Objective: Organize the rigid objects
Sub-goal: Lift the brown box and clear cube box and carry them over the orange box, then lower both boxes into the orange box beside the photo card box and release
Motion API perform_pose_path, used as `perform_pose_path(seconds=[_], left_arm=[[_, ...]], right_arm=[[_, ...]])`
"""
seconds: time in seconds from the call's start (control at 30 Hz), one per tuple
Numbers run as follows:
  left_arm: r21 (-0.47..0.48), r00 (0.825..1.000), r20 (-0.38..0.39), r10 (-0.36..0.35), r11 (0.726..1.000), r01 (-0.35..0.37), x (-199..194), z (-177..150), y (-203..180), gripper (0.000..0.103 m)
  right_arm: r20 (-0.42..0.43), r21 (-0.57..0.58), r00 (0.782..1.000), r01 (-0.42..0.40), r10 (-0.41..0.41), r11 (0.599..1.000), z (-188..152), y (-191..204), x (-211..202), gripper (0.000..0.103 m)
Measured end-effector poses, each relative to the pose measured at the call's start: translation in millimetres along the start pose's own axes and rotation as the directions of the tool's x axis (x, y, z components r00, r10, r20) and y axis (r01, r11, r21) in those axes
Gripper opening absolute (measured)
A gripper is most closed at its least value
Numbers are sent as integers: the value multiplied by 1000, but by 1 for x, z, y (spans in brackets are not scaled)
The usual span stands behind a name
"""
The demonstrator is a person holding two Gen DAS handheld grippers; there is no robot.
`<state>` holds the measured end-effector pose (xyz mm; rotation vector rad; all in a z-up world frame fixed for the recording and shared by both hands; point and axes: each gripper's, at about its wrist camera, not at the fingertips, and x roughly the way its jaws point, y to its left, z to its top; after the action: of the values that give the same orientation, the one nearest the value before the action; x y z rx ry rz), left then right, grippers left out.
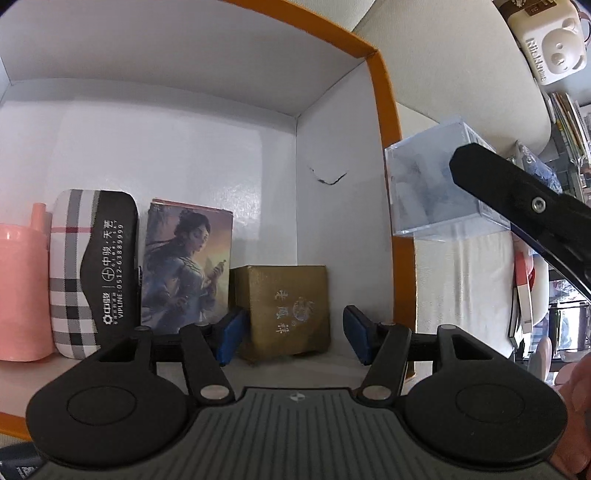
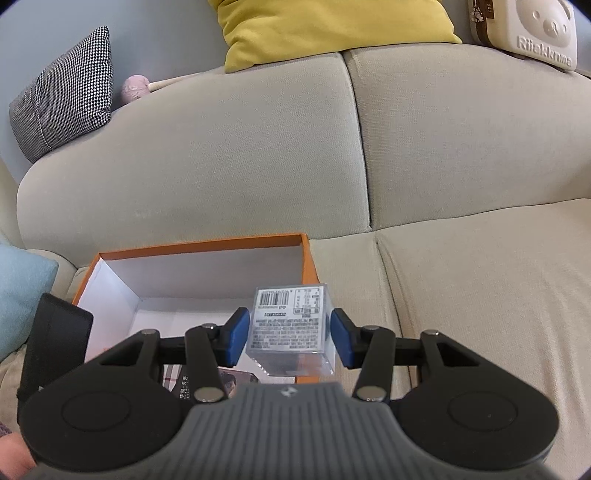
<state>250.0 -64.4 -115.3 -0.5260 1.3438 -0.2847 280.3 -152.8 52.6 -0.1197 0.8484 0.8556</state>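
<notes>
Clear plastic cube box (image 2: 290, 328) clamped by right gripper (image 2: 290, 338) above the orange-rimmed cardboard box (image 2: 207, 243).
Rigid, light, probably slippery; flat sides are best gripped. Left gripper (image 1: 291, 338) held apart around gold box (image 1: 286, 312).

Sofa (image 2: 461, 266) beige, soft, seam down middle. Orange box (image 2: 207, 243) sits on seat, left side, open top, white inside. Yellow pillow (image 2: 332, 29) leans on sofa back. Checked pillow (image 2: 62, 96) at left end, pink toy (image 2: 135, 88) just beside it. Blue cushion (image 2: 22, 295) at left edge, near box. Bear case (image 2: 532, 29) up at right, on top of sofa back.
</notes>
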Motion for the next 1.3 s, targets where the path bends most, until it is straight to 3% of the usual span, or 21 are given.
perform_pose_path(seconds=[0.1, 0.13, 0.2, 0.33, 0.57, 0.87, 1.2, 1.3], left_arm=[[-1, 1000, 12, -7, 1000, 7, -6, 2, 6, 40], [-8, 1000, 24, -11, 1000, 11, -11, 2, 9, 38], [5, 997, 73, -6, 1000, 6, -25, 1, 14, 38], [46, 983, 163, 79, 995, -88, -51, 12, 19, 38], [40, 953, 261, 152, 985, -168, -81, 17, 45, 38], [13, 951, 288, 113, 992, -122, -104, 2, 71, 38], [-21, 942, 326, 83, 997, -80, -109, 4, 82, 38], [-23, 940, 334, 75, 997, -71, -110, 4, 83, 38]], right_arm=[[2, -5, 1000, -3, 3, 1000, 1, 3, -2, 49], [4, -8, 1000, -6, 6, 1000, 1, 4, -4, 49], [8, -20, 1000, -17, 18, 1000, 2, 9, -7, 49], [-22, -53, 999, -41, 40, 998, 1, 27, 0, 49], [-106, -153, 994, 20, -37, 988, -15, 58, 40, 49], [-129, -315, 967, 171, -221, 933, -37, 77, 83, 49], [-182, -352, 945, 195, -271, 916, -37, 83, 102, 50], [-189, -415, 927, 224, -325, 882, -39, 86, 109, 50]])
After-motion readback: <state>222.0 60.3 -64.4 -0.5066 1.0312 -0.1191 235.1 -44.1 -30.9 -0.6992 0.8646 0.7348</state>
